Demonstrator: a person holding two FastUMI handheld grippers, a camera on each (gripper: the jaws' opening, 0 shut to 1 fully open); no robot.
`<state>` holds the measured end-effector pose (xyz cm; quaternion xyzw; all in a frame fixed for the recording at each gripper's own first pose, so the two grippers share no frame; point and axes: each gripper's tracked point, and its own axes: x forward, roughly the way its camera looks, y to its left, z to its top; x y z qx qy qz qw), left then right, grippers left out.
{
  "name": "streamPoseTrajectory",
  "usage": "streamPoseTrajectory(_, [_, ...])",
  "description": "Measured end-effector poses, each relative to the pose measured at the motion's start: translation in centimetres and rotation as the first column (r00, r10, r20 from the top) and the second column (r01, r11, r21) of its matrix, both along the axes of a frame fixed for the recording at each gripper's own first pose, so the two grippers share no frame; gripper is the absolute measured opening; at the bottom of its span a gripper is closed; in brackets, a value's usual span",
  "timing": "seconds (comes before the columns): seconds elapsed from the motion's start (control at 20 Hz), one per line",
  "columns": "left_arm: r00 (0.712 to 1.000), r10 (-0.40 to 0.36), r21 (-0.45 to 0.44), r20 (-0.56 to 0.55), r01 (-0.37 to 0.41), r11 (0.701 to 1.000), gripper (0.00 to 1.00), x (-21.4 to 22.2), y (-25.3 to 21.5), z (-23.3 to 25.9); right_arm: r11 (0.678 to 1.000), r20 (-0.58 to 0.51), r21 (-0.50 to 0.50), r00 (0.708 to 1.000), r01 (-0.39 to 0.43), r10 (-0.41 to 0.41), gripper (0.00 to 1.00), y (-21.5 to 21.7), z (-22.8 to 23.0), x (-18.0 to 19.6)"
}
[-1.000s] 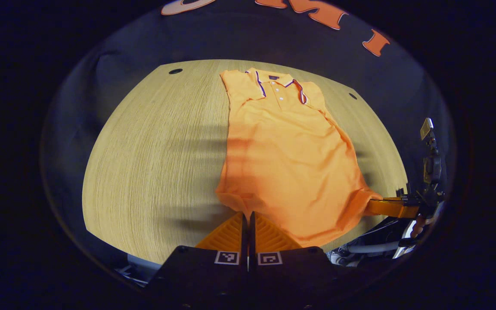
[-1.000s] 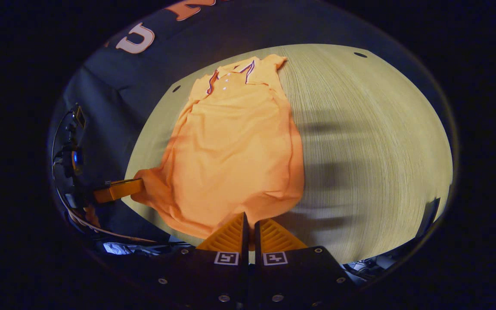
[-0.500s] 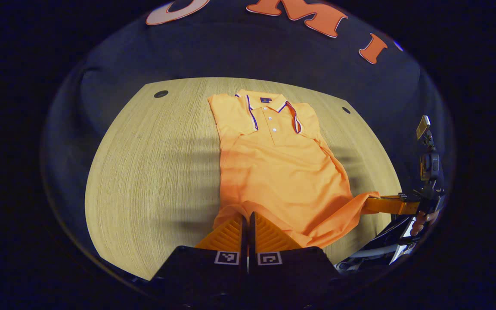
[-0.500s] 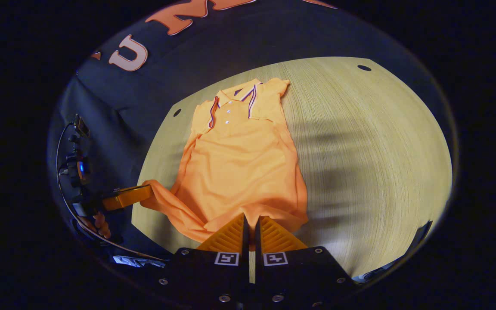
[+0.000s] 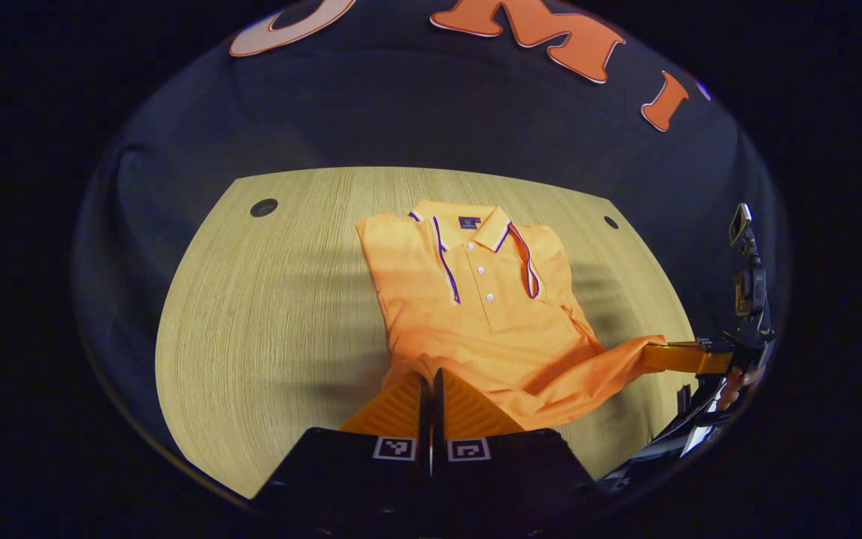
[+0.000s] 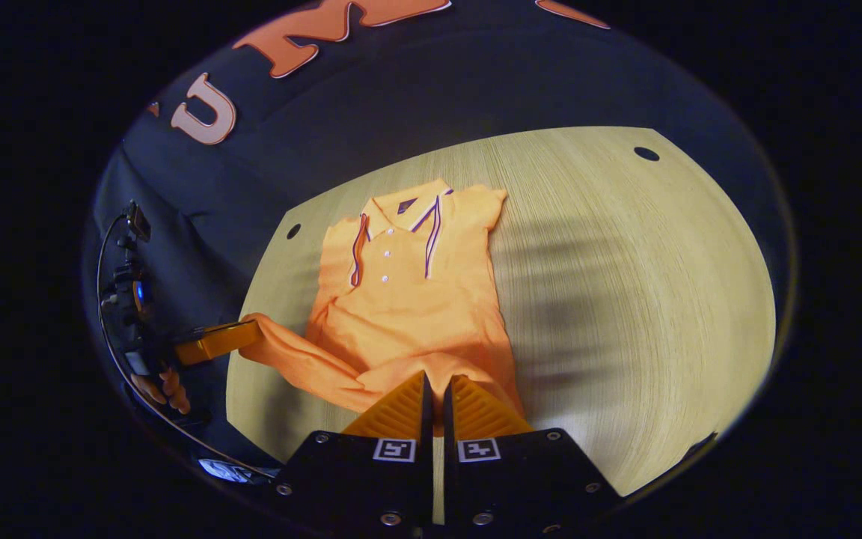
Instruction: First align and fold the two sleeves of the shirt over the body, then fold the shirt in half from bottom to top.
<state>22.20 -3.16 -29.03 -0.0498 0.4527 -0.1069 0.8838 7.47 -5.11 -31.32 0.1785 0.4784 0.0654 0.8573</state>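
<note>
Doing the last step by the look of it: sleeves seem already tucked over the body, and the bottom-to-top fold is under way.

Left gripper (image 5: 431, 389): pressed together and pinching the hem (image 5: 410, 368) of the shirt (image 5: 476, 314), cloth bunching up right at the tips. Right gripper (image 6: 435, 393): same story, clamping the other hem corner, orange fabric sitting directly ahead of its tips. In the left gripper view, also seeing the right gripper (image 5: 682, 357) off to the side, tugging a stretched corner of cloth away from the body. In the right gripper view, seeing the left one (image 6: 218, 340) out to the side with a hand (image 6: 158, 389) below it, doing the mirror thing.

Beyond the tips: shirt lying flat on the table (image 5: 266, 314), chest up, running straight away from both grippers. Farthest off, the collar (image 5: 476, 224) with its striped placket and buttons, near the table's back edge.

Guessing the next move: carrying both corners forward together, over the body and toward the collar, keeping them level so the hem lands square on the shoulders. Looking a bit slack and twisted between the two corners, so probably needing tension evened out before laying down and letting go.
</note>
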Motion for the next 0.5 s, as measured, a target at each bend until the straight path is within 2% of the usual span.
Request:
streamPoseTrajectory(0.25, [1.000,-0.011,-0.037,0.001,0.011,0.999,0.01,5.9,0.3,-0.1,1.000,0.006,-0.006,1.000,0.028,-0.028,0.06,-0.3,-0.1,5.7])
streamPoseTrajectory(0.5, [0.999,0.016,-0.139,-0.050,-0.022,0.990,0.01,12.0,1.1,-1.4,0.998,-0.016,0.019,0.998,0.067,-0.066,0.06,-1.2,-0.2,11.4])
